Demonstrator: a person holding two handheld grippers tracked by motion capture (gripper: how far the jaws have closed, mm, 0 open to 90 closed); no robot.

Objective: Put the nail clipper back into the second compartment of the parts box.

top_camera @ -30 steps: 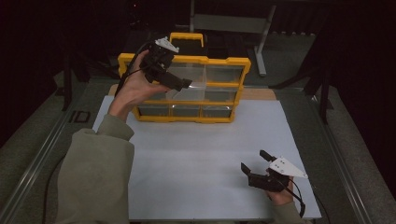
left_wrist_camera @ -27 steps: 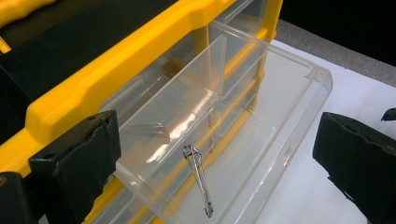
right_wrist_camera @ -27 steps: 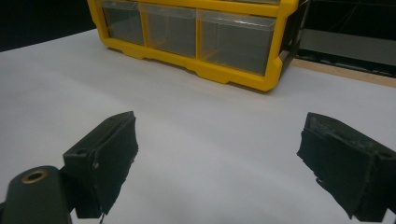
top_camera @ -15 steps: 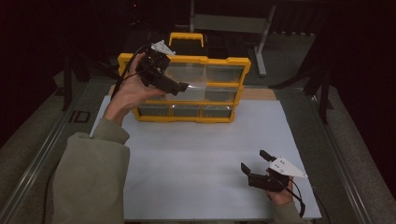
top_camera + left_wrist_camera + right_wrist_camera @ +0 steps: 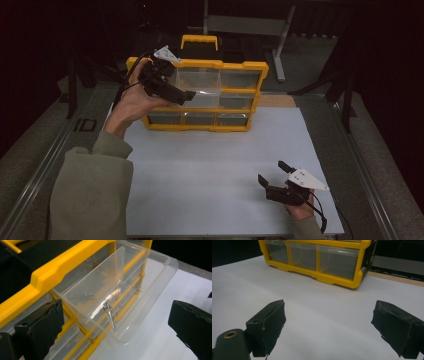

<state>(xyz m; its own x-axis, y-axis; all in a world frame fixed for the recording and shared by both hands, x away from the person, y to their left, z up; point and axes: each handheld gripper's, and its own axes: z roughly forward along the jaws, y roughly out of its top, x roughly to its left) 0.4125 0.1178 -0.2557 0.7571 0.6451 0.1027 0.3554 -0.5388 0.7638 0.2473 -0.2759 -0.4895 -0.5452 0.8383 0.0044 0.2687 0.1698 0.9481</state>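
The left gripper [image 5: 187, 95], jaws spread wide and empty, has edged up along the cabinet [image 5: 240, 67] over a pulled-out drawer [image 5: 140, 290]; the right gripper [image 5: 272, 177], likewise spread, stays put.

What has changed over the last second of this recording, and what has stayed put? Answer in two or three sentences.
The left gripper has drawn back slightly to the left along the front of the yellow drawer cabinet, jaws open, holding nothing. A clear drawer stands pulled out with a small metal part inside. The right gripper stayed resting open on the white table, and the cabinet did not move.
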